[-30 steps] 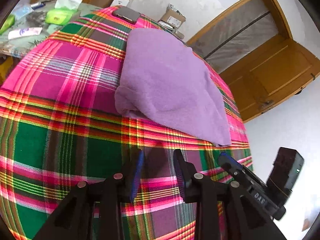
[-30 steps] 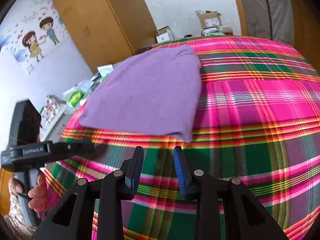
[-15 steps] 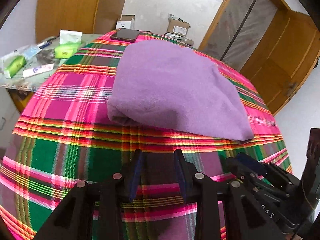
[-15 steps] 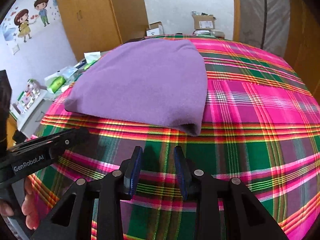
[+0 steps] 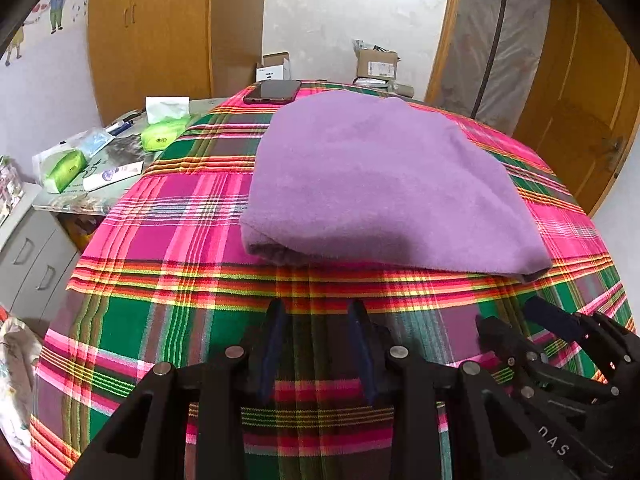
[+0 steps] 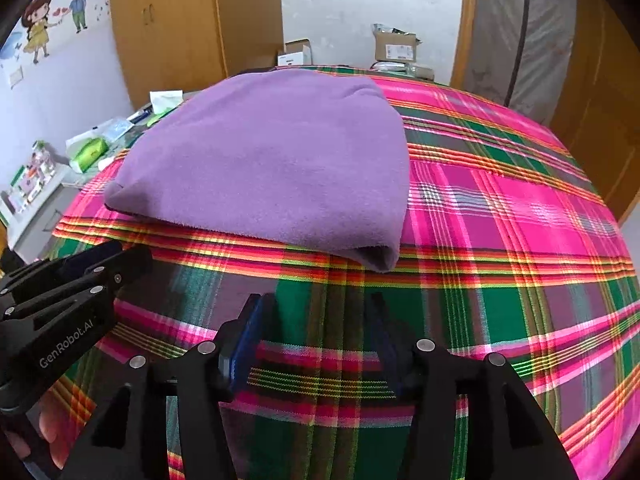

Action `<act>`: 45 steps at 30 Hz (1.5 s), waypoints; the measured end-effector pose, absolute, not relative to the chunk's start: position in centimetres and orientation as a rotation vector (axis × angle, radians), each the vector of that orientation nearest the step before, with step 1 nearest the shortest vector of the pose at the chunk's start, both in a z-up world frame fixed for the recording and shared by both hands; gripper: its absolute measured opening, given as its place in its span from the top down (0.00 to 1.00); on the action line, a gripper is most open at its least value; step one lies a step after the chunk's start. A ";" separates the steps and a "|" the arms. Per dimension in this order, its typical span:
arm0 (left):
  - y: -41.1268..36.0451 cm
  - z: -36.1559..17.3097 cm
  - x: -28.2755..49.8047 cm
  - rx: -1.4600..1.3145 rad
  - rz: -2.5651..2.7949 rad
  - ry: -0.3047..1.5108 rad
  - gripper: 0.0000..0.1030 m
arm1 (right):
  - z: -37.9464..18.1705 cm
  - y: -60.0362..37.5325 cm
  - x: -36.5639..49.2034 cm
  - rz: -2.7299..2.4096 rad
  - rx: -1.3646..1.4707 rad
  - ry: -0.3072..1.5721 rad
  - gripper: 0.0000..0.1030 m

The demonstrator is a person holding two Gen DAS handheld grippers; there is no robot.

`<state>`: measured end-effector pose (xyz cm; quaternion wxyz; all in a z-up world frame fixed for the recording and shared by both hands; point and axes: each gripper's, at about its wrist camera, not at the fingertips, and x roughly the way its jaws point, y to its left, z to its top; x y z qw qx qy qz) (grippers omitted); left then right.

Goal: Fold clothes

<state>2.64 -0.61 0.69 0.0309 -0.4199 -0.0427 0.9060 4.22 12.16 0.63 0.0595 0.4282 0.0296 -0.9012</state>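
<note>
A folded purple garment lies flat on the plaid-covered table; the right wrist view shows the same garment with its near right corner rolled over. My left gripper is open and empty, a short way in front of the garment's near edge. My right gripper is open and empty too, just short of that rolled corner. Each gripper shows in the other's view: the right gripper at lower right, the left gripper at lower left, held by a hand.
A dark phone lies at the table's far edge. A side table on the left carries tissue packs and a tube. Cardboard boxes stand on the floor behind. Wooden wardrobes and a door surround the room.
Both grippers have swung level and drawn back toward the table's near edge, facing the garment squarely. The right gripper's fingers have spread wider apart. The garment has not moved.
</note>
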 end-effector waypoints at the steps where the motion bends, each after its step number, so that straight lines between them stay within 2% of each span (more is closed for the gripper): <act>1: -0.7 0.6 2.5 -1.294 2.793 -0.134 0.68 | 0.6 12.0 4.2 -2.734 1.298 0.096 0.45; 5: -0.9 0.4 3.1 -1.297 2.796 -0.117 0.68 | 0.5 11.9 3.8 -2.752 1.312 0.094 0.38; 12: -0.5 0.5 3.7 -1.310 2.810 -0.052 0.68 | 0.5 11.9 3.5 -2.764 1.324 0.090 0.34; 14: -0.4 0.5 3.9 -1.314 2.814 -0.033 0.68 | 0.4 12.2 3.4 -2.769 1.333 0.075 0.29; 17: -0.5 0.5 3.9 -1.315 2.813 -0.027 0.67 | 0.3 12.3 3.4 -2.774 1.339 0.070 0.28; 26: -0.6 0.5 4.2 -1.314 2.790 0.007 0.57 | 0.4 12.2 3.5 -2.776 1.342 0.064 0.27; 45: -0.8 0.6 4.3 -1.325 2.797 0.001 0.52 | 0.4 12.3 3.8 -2.764 1.337 0.068 0.26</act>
